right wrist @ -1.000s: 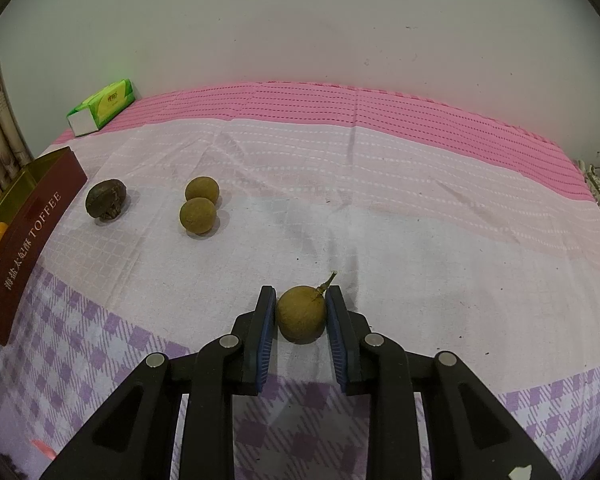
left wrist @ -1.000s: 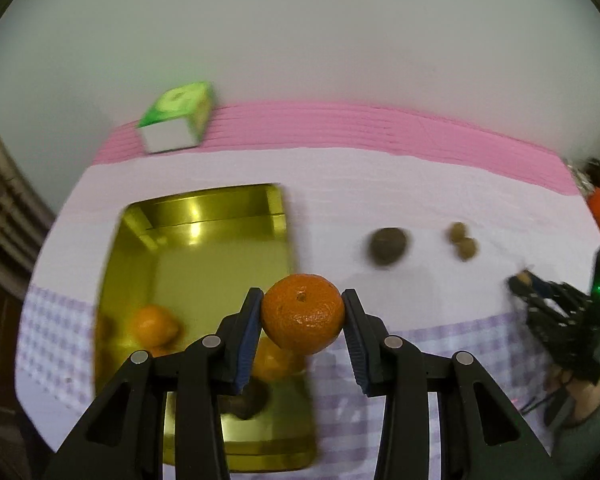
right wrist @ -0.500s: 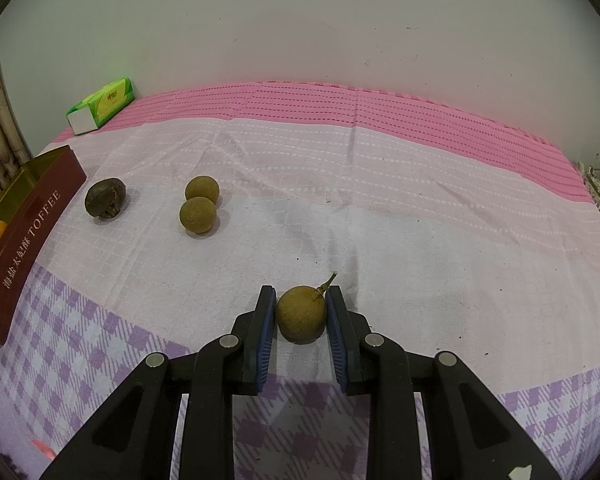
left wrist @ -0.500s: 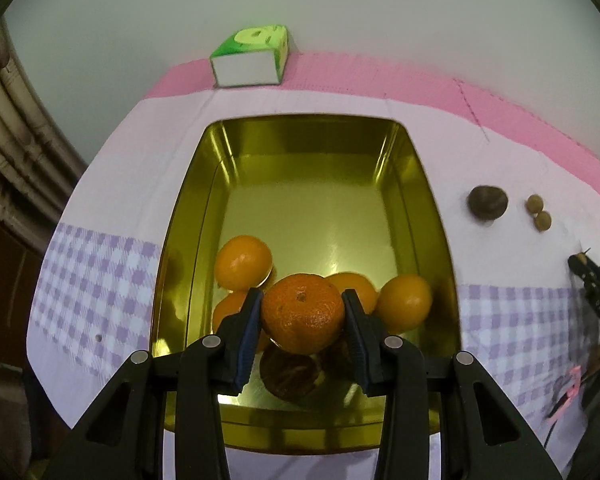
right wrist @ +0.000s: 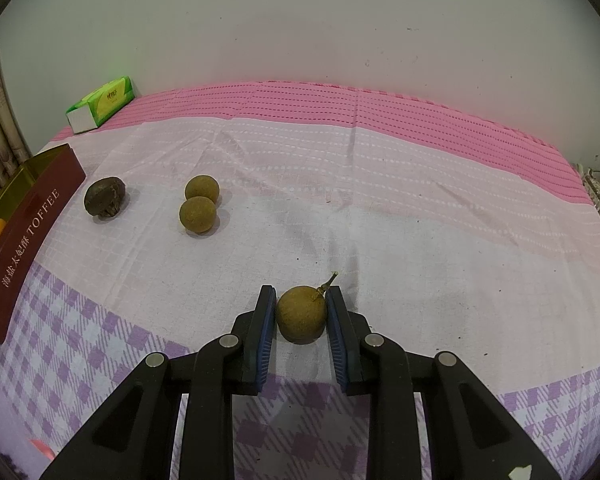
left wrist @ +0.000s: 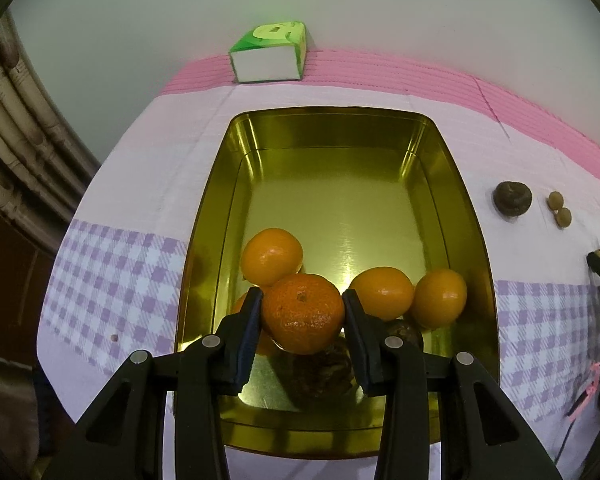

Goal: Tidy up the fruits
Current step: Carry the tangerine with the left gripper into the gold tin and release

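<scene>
Left gripper [left wrist: 302, 313] jaws grip a tangerine [left wrist: 302, 313] above the tin [left wrist: 466, 208]; lower before releasing. Right gripper [right wrist: 301, 315] jaws grip a longan [right wrist: 301, 314].

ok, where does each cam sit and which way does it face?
Left wrist: on the left gripper, angled down into the gold tin, gripper shut on an orange.
Right wrist: on the right gripper, facing the wall across the tablecloth, shut on a small brown fruit.
Both show the green box.

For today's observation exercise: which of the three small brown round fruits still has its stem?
The longan between the right gripper's fingers; the two longans beyond show none.
</scene>
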